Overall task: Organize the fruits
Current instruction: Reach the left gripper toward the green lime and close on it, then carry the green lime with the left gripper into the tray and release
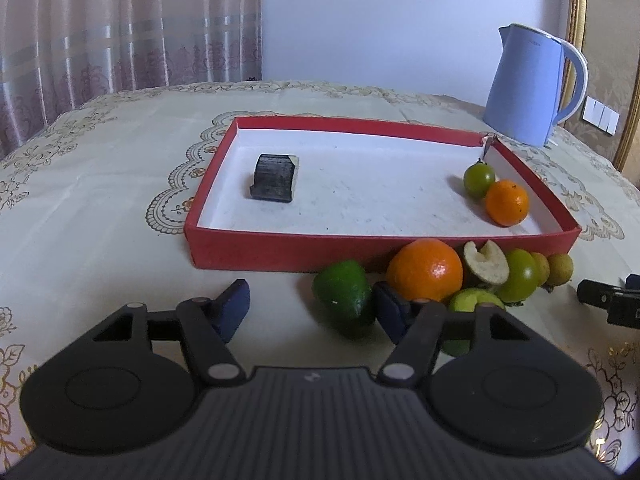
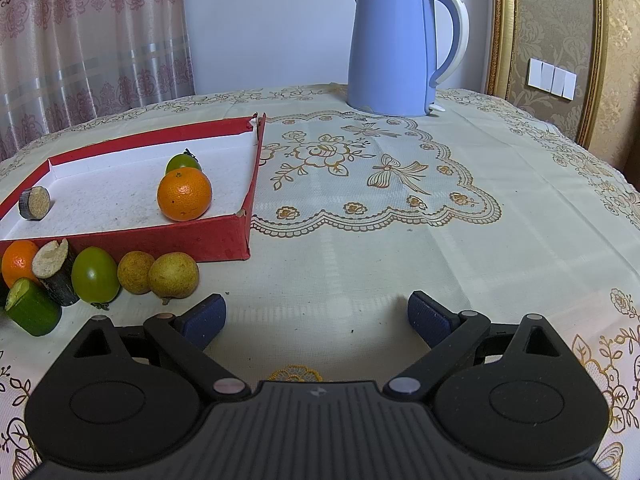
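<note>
My left gripper [image 1: 311, 292] is open, low over the table in front of the red box [image 1: 280, 250]. A green cut piece [image 1: 344, 300] lies between its fingers, close against the right pad, with a wide gap to the left pad. Beside it lie a large orange [image 1: 424, 270], a white-ended cane piece [image 1: 486, 262], a green fruit [image 1: 520, 276], two yellowish fruits [image 2: 174, 274] and a second green piece [image 2: 32, 312]. Inside the box are a small orange [image 1: 507, 203], a green fruit [image 1: 479, 176] and a dark cane piece [image 1: 276, 178]. My right gripper [image 2: 318, 312] is open over bare cloth.
A blue kettle [image 2: 390, 48] stands at the back of the table, behind and right of the box. An embroidered cloth [image 2: 360, 208] covers the table. A curtain hangs behind on the left. A black finger [image 1: 604, 300] of the right gripper shows at the left wrist view's right edge.
</note>
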A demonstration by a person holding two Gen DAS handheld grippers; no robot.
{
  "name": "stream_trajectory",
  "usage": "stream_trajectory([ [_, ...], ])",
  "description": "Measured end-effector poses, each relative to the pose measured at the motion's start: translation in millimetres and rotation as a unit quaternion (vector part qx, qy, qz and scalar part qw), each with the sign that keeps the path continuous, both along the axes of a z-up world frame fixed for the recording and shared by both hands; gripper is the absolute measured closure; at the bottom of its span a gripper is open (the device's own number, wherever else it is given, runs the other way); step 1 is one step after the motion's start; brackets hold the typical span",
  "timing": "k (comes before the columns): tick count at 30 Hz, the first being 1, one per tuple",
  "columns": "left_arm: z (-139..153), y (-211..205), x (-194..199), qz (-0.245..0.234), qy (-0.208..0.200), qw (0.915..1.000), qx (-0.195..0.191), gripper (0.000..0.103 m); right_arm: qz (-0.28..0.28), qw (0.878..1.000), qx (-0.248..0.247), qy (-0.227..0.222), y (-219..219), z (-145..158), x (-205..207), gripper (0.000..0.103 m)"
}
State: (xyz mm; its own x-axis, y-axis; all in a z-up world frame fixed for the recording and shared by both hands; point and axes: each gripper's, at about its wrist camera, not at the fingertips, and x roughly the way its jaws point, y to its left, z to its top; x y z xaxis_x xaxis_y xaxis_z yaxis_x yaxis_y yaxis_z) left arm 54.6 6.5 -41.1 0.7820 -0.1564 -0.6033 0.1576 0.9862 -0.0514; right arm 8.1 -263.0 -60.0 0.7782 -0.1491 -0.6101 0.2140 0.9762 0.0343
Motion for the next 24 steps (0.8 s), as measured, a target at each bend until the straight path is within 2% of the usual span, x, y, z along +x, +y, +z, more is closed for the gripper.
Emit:
stream_trajectory([
  [2, 0.7, -2.0, -2.4, -0.011, -0.003, 0.9999, -0.002, 0.056, 0.000, 1.000, 0.000, 0.000, 0.0, 0.0, 0.0, 0.005],
  [3, 1.2, -4.3, -3.4, -0.021, -0.003, 0.9998, -0.003, 0.067, 0.000, 1.000, 0.000, 0.000, 0.0, 0.0, 0.0, 0.005],
  [4, 1.6, -6.6, -4.3, -0.028, -0.004, 0.9996, -0.003, 0.074, 0.000, 1.000, 0.000, 0.000, 0.0, 0.0, 0.0, 0.005],
  [7, 0.7, -11.6, -6.1, -0.033, -0.012, 0.9993, 0.008, 0.074, 0.000, 1.000, 0.000, 0.000, -0.1, 0.0, 0.0, 0.005],
  [13, -0.4, -7.0, -7.2, -0.035, -0.014, 0.9992, -0.008, 0.075, 0.000, 1.000, 0.000, 0.000, -0.1, 0.0, 0.1, 0.005],
  [24, 3.1, -4.8, -11.3, -0.035, -0.021, 0.9991, 0.001, 0.075, 0.000, 1.000, 0.000, 0.000, -0.2, -0.1, 0.1, 0.005],
])
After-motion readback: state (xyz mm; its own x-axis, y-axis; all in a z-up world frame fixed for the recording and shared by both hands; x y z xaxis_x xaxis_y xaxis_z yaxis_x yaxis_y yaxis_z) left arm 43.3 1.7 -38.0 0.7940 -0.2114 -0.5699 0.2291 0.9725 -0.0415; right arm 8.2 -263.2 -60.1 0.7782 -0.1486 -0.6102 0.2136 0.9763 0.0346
